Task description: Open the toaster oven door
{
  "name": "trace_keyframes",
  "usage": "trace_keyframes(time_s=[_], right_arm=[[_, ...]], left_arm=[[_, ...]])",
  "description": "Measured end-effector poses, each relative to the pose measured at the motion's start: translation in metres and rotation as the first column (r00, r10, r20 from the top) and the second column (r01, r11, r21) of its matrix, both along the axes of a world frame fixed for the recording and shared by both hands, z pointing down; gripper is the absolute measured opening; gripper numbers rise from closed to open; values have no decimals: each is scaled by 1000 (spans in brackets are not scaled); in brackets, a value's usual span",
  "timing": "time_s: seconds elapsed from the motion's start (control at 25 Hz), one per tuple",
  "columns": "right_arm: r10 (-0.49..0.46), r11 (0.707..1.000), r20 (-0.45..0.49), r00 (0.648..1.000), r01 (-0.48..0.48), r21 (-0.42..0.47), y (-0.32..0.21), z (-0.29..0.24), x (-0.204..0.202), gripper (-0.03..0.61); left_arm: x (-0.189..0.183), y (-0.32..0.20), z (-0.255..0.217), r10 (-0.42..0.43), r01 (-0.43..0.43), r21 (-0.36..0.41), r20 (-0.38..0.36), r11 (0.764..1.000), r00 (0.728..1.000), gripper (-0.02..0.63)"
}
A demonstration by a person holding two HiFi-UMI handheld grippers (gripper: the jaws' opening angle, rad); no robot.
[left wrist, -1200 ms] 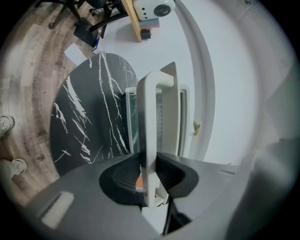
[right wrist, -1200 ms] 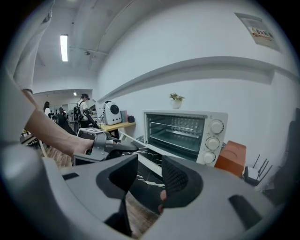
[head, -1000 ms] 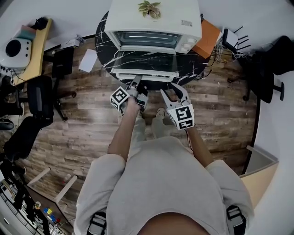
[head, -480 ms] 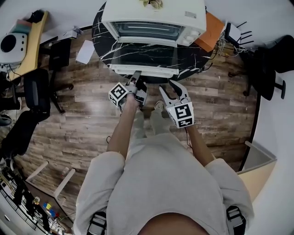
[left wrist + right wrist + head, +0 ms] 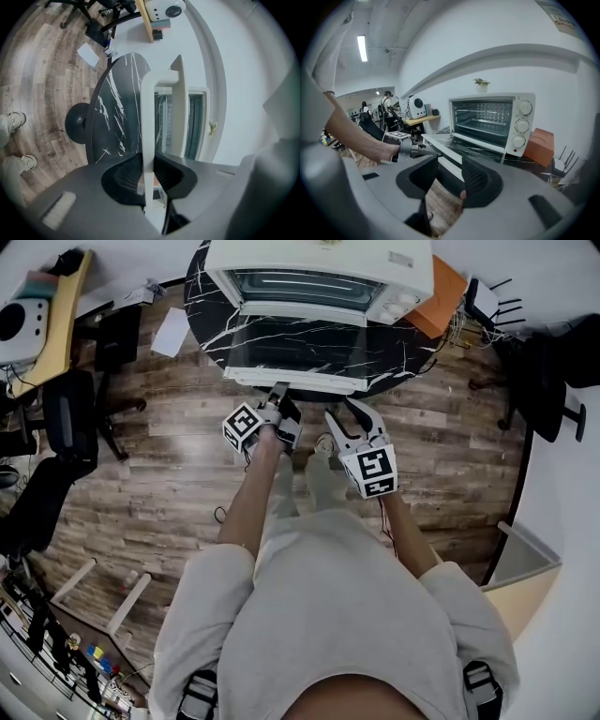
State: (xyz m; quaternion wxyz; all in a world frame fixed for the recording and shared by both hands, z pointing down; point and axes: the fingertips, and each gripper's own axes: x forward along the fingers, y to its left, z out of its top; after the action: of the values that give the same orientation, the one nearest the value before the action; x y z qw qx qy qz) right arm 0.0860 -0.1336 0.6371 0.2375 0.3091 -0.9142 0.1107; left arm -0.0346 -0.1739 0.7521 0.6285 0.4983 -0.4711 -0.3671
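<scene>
Evidently, the white bar handle (image 5: 149, 140) on the lowered glass door (image 5: 300, 348) of the white toaster oven (image 5: 319, 259), atop the black marble tabletop (image 5: 208, 306), is clenched crosswise in the left claw (image 5: 278, 393); the right claw (image 5: 345, 412) is held released, empty, just beside it.

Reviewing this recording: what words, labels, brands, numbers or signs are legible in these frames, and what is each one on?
No text can be read in any view.
Sticker on top of the toaster oven: too small to read.
Sign on the wall: blurred.
Knobs: no legible markings.
Left cube and right cube: black-and-white square patterns, no letters.
</scene>
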Motion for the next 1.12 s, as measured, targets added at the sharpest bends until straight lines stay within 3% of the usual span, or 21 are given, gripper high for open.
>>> trace_keyframes(time_s=[1.12], right_arm=[[-12,998,8,1000,12,-64,10,34,-12,166]], left_arm=[[3,6,30,16,-17,-47,-27,999,1000,81]])
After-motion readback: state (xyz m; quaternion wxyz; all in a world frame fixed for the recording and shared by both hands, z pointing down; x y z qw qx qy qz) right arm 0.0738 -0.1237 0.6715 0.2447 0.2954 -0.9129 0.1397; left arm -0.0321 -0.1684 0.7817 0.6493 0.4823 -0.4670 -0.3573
